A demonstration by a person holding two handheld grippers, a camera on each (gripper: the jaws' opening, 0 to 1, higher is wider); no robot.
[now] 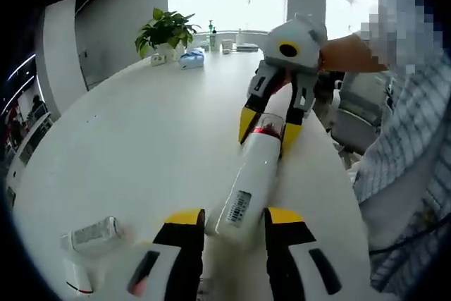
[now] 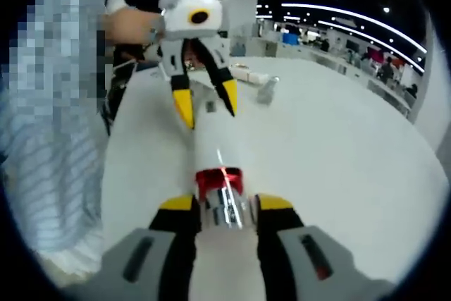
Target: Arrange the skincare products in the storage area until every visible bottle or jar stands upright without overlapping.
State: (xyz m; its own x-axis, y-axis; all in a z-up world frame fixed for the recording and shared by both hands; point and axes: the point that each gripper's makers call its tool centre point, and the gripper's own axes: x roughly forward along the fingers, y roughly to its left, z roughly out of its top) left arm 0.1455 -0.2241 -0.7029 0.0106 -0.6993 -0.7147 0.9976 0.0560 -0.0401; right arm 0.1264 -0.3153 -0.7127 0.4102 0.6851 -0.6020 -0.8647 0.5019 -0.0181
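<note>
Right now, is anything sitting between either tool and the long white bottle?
Nothing visible. The left tool brackets the white bottle's barcode end, and the right tool brackets its red-banded neck. The other small bottles lie off to the side.

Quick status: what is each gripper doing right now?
Left gripper: shut on the white bottle, at its base.
Right gripper: shut on the same bottle, at its silver neck.
</note>
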